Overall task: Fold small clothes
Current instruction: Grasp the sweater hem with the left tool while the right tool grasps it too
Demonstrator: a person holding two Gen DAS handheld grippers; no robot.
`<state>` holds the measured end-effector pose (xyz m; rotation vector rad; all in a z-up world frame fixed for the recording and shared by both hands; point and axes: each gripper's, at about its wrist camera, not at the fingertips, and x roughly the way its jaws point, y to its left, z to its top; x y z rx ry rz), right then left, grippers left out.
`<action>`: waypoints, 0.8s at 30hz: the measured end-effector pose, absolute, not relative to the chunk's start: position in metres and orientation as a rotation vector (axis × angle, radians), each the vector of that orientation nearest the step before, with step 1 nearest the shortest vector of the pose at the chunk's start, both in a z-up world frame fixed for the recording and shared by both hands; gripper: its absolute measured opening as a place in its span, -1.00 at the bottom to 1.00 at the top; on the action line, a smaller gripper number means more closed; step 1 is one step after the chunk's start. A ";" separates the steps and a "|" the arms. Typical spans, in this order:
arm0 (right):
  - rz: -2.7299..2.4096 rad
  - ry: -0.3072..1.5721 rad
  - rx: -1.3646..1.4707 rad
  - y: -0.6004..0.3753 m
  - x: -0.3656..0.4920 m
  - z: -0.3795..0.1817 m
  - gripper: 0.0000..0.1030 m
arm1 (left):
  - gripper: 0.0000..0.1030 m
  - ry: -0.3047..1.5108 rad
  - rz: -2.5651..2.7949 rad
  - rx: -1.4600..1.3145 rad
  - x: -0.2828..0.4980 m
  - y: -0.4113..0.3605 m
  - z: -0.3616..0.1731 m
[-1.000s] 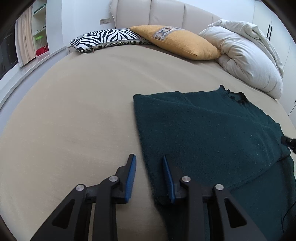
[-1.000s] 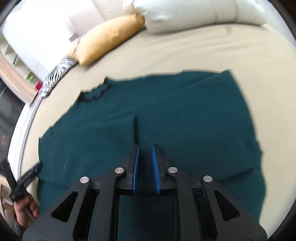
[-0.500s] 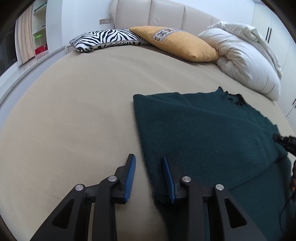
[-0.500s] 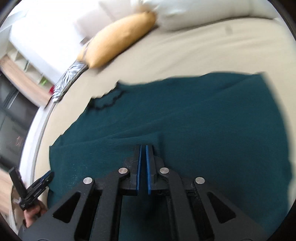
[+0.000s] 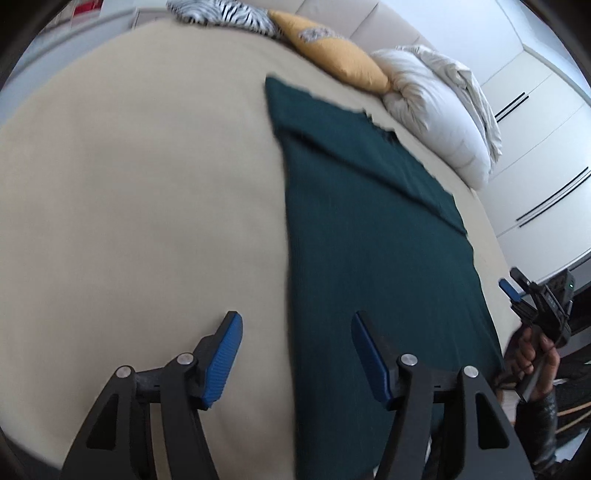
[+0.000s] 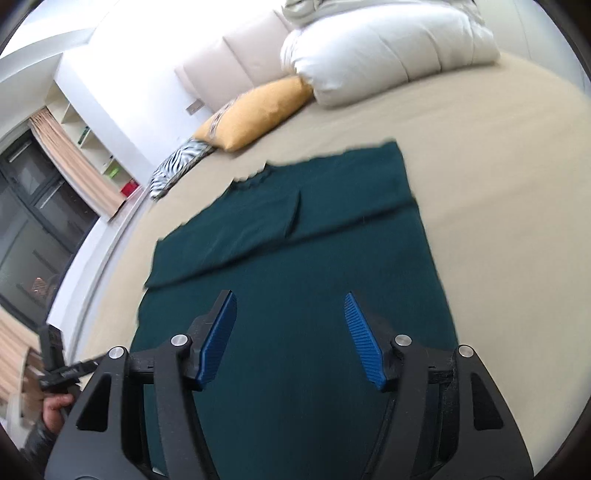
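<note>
A dark green knit garment (image 5: 369,240) (image 6: 295,266) lies flat on the beige bed, both sleeves folded in across its upper part. My left gripper (image 5: 295,325) hovers over the garment's left edge near the hem, jaws opening, nothing between the blue pads. My right gripper (image 6: 290,306) hangs above the lower middle of the garment, jaws opening too, with nothing pinched. In the left wrist view the right gripper (image 5: 517,291) and the hand holding it sit off the garment's right side. At the left edge of the right wrist view, the left gripper (image 6: 66,369) is seen in a hand.
The beige bed sheet (image 5: 129,184) spreads wide to the left of the garment. At the headboard lie a zebra-print pillow (image 5: 221,14), a mustard cushion (image 5: 332,55) and a bunched white duvet (image 5: 443,118). White wardrobe doors (image 5: 535,147) stand to the right, shelves and a curtain (image 6: 74,158) to the left.
Both grippers pulled back toward the hem and lifted. The left let go of the garment's edge and widened; the right went from nearly shut on the cloth to wide apart.
</note>
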<state>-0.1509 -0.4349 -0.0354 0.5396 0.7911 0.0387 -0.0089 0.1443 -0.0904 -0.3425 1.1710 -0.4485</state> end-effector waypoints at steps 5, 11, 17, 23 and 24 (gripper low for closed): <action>0.064 0.839 0.616 -0.446 -0.209 -0.052 0.17 | 0.25 1.209 -0.473 -0.397 -0.052 0.148 -0.094; 0.066 0.852 0.690 -0.463 -0.255 -0.063 0.17 | 0.21 1.281 -0.528 -0.449 -0.067 0.147 -0.109; 0.040 0.842 0.764 -0.485 -0.291 -0.070 0.17 | 0.20 1.354 -0.588 -0.567 -0.066 0.146 -0.123; 0.002 0.867 0.787 -0.496 -0.312 -0.077 0.15 | -0.69 1.380 -0.544 -0.594 -0.065 0.147 -0.129; -0.004 0.872 0.786 -0.498 -0.315 -0.077 0.15 | -0.73 1.379 -0.541 -0.610 -0.066 0.149 -0.130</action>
